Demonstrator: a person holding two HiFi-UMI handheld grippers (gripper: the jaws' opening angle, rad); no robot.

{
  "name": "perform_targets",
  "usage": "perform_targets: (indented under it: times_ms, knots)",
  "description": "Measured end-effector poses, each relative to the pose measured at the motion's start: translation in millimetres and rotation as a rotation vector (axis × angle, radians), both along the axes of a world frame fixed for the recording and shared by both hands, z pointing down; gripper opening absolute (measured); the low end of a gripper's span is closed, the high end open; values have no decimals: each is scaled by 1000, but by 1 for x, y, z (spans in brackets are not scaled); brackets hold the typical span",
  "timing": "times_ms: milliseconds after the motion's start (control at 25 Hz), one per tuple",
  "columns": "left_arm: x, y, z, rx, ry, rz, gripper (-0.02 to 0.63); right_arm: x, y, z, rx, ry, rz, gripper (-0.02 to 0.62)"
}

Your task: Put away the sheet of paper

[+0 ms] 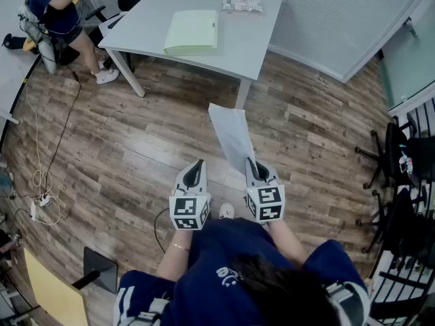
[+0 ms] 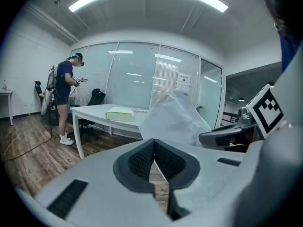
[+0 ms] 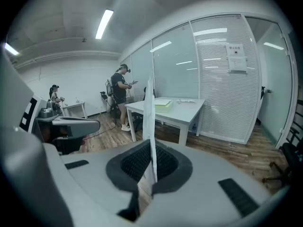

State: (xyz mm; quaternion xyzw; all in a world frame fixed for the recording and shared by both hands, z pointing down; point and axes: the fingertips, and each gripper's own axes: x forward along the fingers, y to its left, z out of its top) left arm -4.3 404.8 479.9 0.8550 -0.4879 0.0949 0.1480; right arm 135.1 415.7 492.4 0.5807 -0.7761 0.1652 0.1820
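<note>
White paper, one single sheet of paper (image 1: 232, 136), sits just right of centre in the head view. Its lower edge is pinched in the right gripper (image 1: 254, 167) and the rest sticks up and away toward the table (image 1: 251, 39) at the top of the frame. In the right gripper view it runs edge-on straight up out of the pads, so those jaws are clamped on it. The left gripper (image 1: 196, 168), just left of centre, has its jaws pressed together with nothing between them.

Handling-wise I'd guess it's super light and floppy. It looks a bit rumpled in the left gripper view, so it'll likely bend, flap and crease if swung around. An edge pinch like this one seems the way to go, and the free gripper could take the far edge if it droops. Squeezing mid-sheet would probably just crumple it.

Counts:
- Sheets: one.
- Grippers: two.
- Tables: one white one up top.
- On the table: one pale yellow-green folder (image 1: 192, 31) and one small patterned thing (image 1: 242, 5) I can't identify.
- Other people: one other person (image 1: 58, 9), upper left.
</note>
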Motion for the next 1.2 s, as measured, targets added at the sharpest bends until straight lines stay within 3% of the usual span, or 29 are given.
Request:
perform_targets:
  times_ms: [400, 840, 1200]
  knots:
    - [-21, -21, -5, 14, 36, 7, 3, -24, -12, 2, 6, 78, 1, 8]
    - [-68, -58, 6, 9, 39, 43, 3, -63, -42, -6, 63, 19, 115, 8]
    - [-97, -87, 8, 19, 9, 101, 3, -84, -73, -17, 138, 54, 201, 8]
